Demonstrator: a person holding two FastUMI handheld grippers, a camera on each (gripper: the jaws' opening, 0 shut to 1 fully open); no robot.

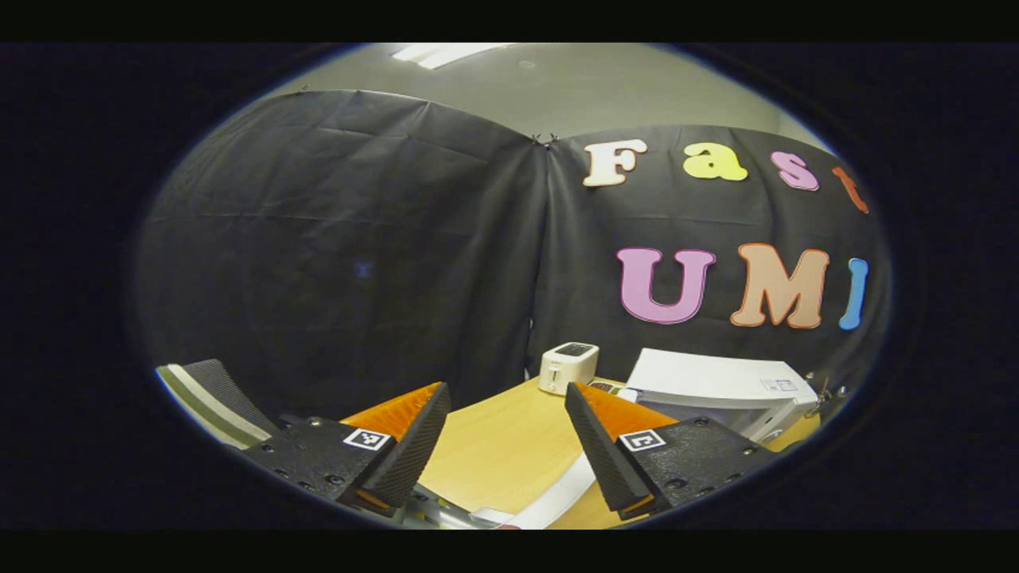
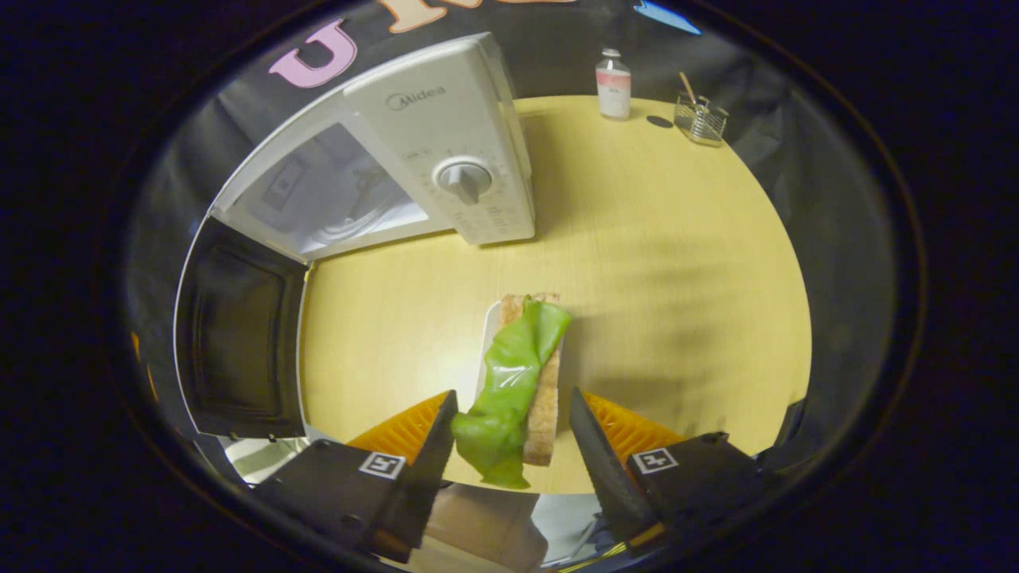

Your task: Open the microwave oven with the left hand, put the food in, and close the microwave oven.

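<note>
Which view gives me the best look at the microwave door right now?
The right gripper view: the microwave stands with its door swung fully open, dark window facing the camera, cavity exposed. The left gripper view catches just the microwave's white top and a corner, past the toaster.

1. In my right gripper view, the microwave oven [image 2: 446, 151] has its door [image 2: 239, 338] swung wide, so the cavity mouth [image 2: 334, 199] stands unblocked.
2. That open door juts out over the table [image 2: 677, 263] edge on the left of that view and walls off that side.
3. Bare tabletop lies between the microwave front and the sandwich [image 2: 521, 382], wide enough for a gripper to pass.
4. My right gripper [image 2: 509, 434] has its fingers spread; the sandwich sits in the gap, its lettuce just beside 1 finger.
5. A bottle [image 2: 613, 83] and a glass holder [image 2: 700, 119] stand at the far rim, well apart from the microwave.
6. In my left gripper view, a toaster [image 1: 568, 366] stands just beside the microwave; bare wood lies before them.
</note>
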